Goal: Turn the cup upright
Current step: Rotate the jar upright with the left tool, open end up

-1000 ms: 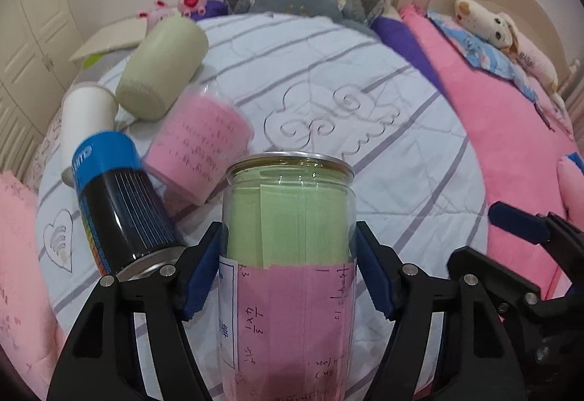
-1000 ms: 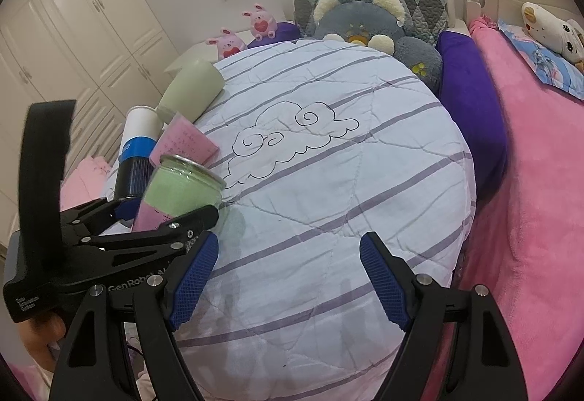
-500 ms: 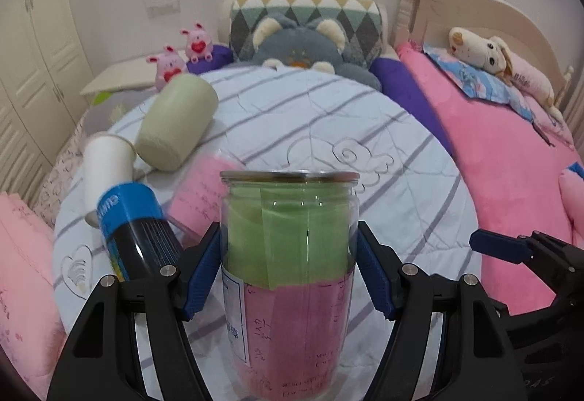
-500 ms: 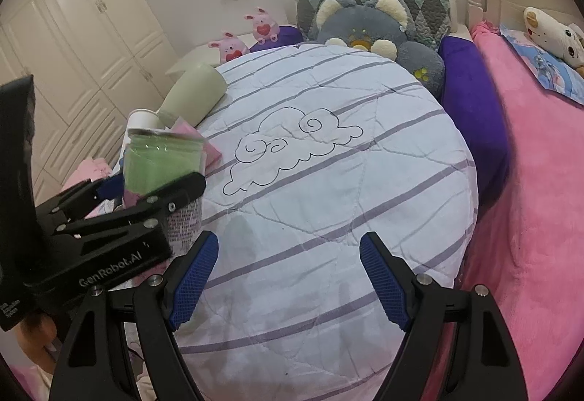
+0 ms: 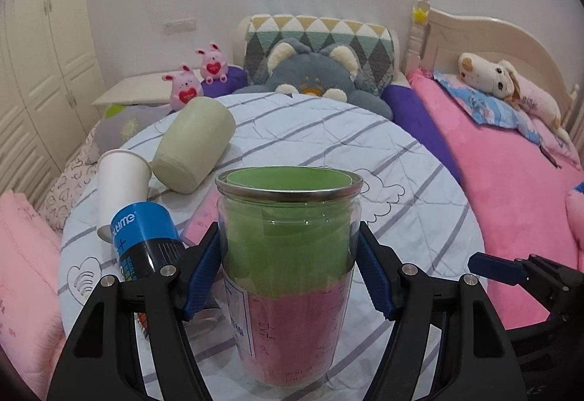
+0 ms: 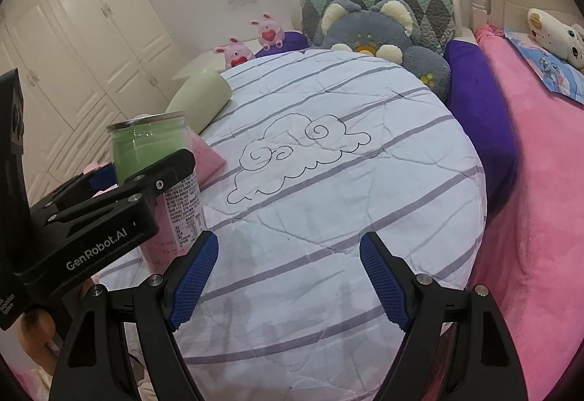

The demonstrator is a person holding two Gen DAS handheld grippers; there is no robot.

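A clear cup lined with green and pink paper stands upright, mouth up, on the round quilted table. My left gripper is shut on it at mid height. The cup also shows in the right wrist view with the left gripper around it. My right gripper is open and empty over the table's front, to the right of the cup.
A pale green cup, a white paper cup, a blue-black can and a pink cup lie on their sides at the table's left. A pink bed is on the right, plush toys at the back.
The left gripper has turned the cup from tilted to upright and set it lower onto the table; its open mouth now shows. The right gripper has stayed open and almost still.
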